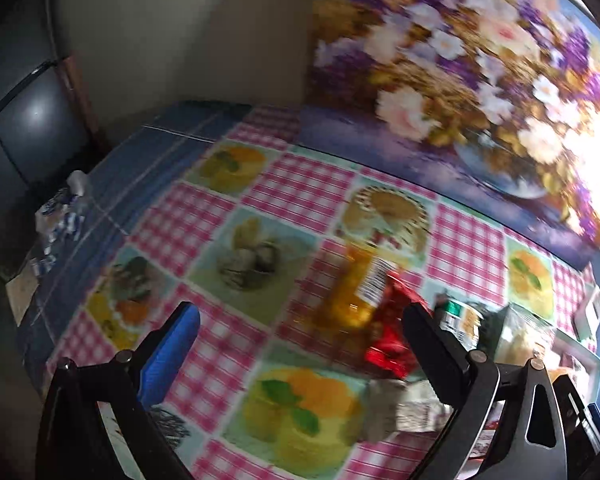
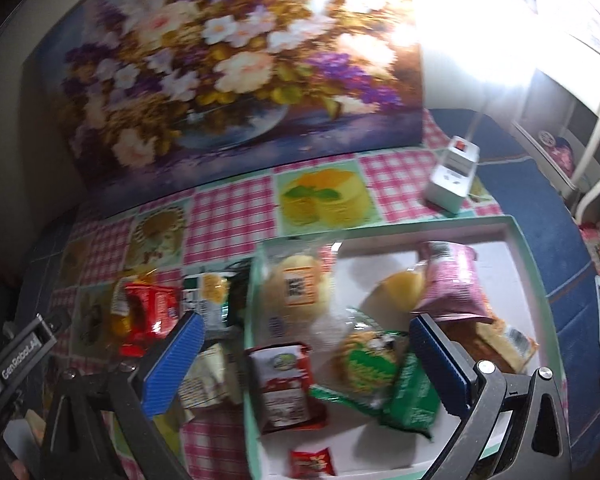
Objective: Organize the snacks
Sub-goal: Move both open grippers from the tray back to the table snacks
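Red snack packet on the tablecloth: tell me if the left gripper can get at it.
Probably yes: the left gripper is open and empty, and the red snack packet lies uncovered beside its finger, touching an orange packet.

Snack packets heaped in mint-rimmed tray; others beside.

Black left tongs, black right tongs, ribbed blue pads, silver screws

The worktop wears a pink checked cloth with dessert pictures. On it lie a mint-rimmed tray, a white power strip, a red packet, a yellow packet and a green-and-white packet beside the tray.
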### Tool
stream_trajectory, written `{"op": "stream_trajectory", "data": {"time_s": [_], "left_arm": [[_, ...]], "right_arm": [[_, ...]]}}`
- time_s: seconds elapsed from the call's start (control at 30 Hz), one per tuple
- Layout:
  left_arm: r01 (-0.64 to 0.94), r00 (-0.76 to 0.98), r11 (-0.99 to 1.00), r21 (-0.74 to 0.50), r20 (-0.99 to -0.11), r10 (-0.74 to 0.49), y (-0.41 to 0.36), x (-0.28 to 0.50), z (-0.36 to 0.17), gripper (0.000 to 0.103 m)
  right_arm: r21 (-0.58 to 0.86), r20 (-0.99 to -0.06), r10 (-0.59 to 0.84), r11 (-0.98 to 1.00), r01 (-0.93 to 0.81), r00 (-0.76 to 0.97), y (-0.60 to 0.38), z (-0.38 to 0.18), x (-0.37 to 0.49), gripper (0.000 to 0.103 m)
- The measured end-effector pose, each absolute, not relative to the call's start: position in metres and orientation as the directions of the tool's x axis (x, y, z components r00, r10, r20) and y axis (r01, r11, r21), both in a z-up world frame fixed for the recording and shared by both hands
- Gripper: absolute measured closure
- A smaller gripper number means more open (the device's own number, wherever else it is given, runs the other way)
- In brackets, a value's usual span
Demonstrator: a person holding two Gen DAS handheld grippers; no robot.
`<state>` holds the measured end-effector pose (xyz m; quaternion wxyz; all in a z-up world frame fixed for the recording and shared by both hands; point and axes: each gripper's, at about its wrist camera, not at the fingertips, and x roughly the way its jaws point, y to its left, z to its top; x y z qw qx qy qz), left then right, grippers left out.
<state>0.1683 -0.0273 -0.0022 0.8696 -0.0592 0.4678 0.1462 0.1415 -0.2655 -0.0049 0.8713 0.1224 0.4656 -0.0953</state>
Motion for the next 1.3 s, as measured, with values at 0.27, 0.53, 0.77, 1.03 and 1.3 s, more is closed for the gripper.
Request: {"op": "stream_trajectory", "data": {"time_s": [0.27, 0.53, 0.77, 1.03, 1.3], "left_arm": [[-0.397, 0.506, 0.918, 0.002, -0.834, 0.221, 0.012, 0.162, 0.002, 0.002], [-0.451, 0.478, 0.892, -0.028, -0.852, 0.214, 0.047, 0.159, -0.007, 0.002], [-0.414, 0.476, 0.905, -0.095, -0.87, 0.127, 0.045, 0.173, -0.027, 0.002], [-0.314, 0.474, 0.937, -0.154, -0.881, 0.013, 0.017, 0.205, -0.048, 0.002], [-0.201, 0.446, 0.964, -0.176, -0.892, -0.07, -0.019, 0.228, -0.068, 0.002]], "right_arm": [[0.146, -0.824, 0.032, 0.977, 0.158, 0.565, -0.213, -0.007, 0.147, 0.0], [0.177, -0.834, 0.087, 0.978, 0.114, 0.545, -0.192, -0.02, 0.156, 0.0], [0.192, -0.852, 0.091, 0.97, 0.146, 0.516, -0.197, -0.037, 0.174, 0.0], [0.2, -0.874, 0.087, 0.961, 0.19, 0.479, -0.209, -0.057, 0.195, 0.013], [0.188, -0.88, 0.084, 0.966, 0.179, 0.467, -0.207, -0.071, 0.208, 0.018]]}}
